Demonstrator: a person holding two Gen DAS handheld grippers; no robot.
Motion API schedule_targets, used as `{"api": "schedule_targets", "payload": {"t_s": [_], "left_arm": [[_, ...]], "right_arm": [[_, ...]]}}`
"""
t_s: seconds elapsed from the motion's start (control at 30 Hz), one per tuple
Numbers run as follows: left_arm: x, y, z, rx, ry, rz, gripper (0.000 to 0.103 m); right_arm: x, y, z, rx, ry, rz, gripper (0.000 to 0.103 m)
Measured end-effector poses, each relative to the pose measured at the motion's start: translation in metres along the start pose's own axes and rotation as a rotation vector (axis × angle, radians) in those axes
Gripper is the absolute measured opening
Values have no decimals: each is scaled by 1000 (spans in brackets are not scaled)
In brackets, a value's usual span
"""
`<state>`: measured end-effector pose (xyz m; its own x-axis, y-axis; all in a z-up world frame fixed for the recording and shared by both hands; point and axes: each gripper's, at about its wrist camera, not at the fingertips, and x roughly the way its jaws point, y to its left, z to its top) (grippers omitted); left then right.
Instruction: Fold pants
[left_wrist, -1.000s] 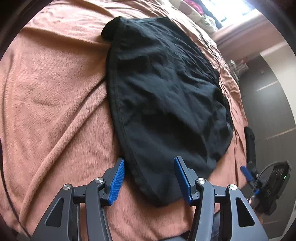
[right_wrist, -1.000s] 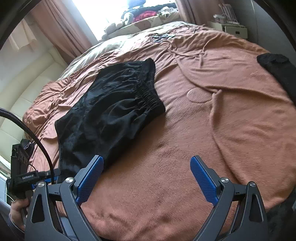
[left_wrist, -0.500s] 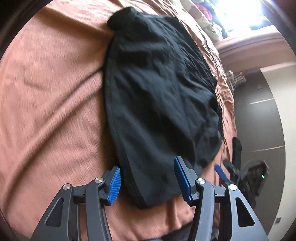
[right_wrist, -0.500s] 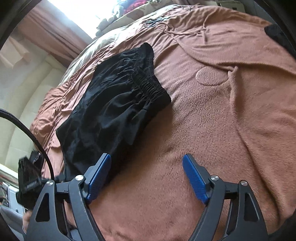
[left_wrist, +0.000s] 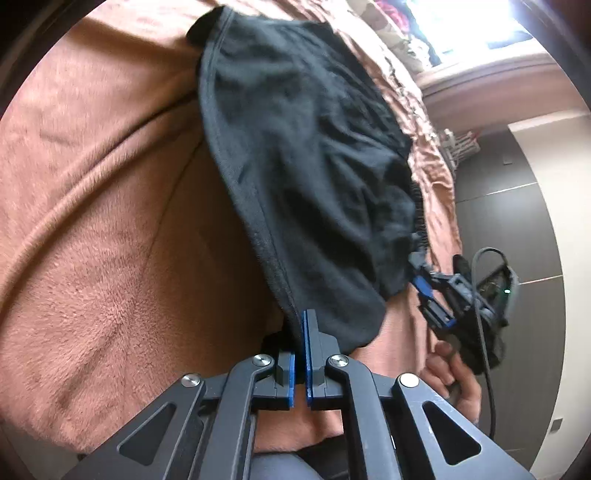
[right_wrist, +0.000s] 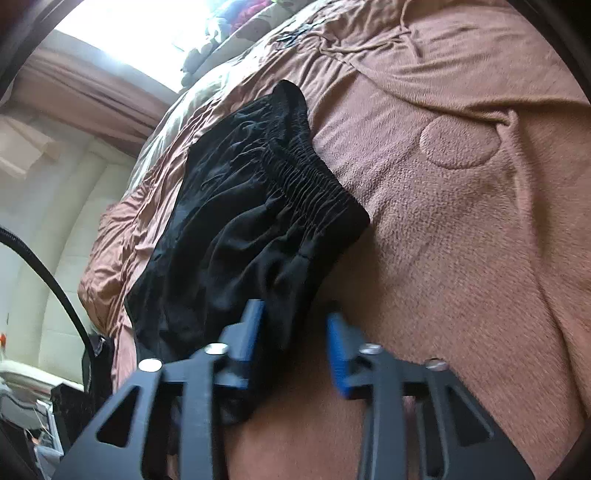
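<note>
Left wrist view: close, angled down along its fingers (left_wrist: 306, 325) over the bed (left_wrist: 110, 221). Right wrist view: close, angled down, toward the window (right_wrist: 147, 33). Shared: black pants (left_wrist: 314, 166) (right_wrist: 251, 221), brown blanket.

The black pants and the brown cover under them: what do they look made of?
The black pants look like thin woven cloth with a slight sheen, crinkling into fine folds below a gathered elastic waistband; the exact fibre is unclear. The brown cover looks like matte fleece or plush, with a short fuzzy nap that shows brush marks.
</note>
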<state>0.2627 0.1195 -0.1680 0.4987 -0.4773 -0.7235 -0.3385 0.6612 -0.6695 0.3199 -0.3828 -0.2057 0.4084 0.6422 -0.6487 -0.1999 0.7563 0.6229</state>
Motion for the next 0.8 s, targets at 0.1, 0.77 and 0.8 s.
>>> {"api": "schedule_targets", "payload": {"t_s": [0.1,0.77,0.8], "left_arm": [[-16,-8,3,19,-38,-10,3],[-93,-86,90,148,-258,-103,3],[-94,-90,96,155,-265,-101,3]], "right_arm": [[-4,5,0,-3,-32,-2,3],[-29,33,24,-25,-164,122,2],[-28,36,27,-26,-168,128,2]]}}
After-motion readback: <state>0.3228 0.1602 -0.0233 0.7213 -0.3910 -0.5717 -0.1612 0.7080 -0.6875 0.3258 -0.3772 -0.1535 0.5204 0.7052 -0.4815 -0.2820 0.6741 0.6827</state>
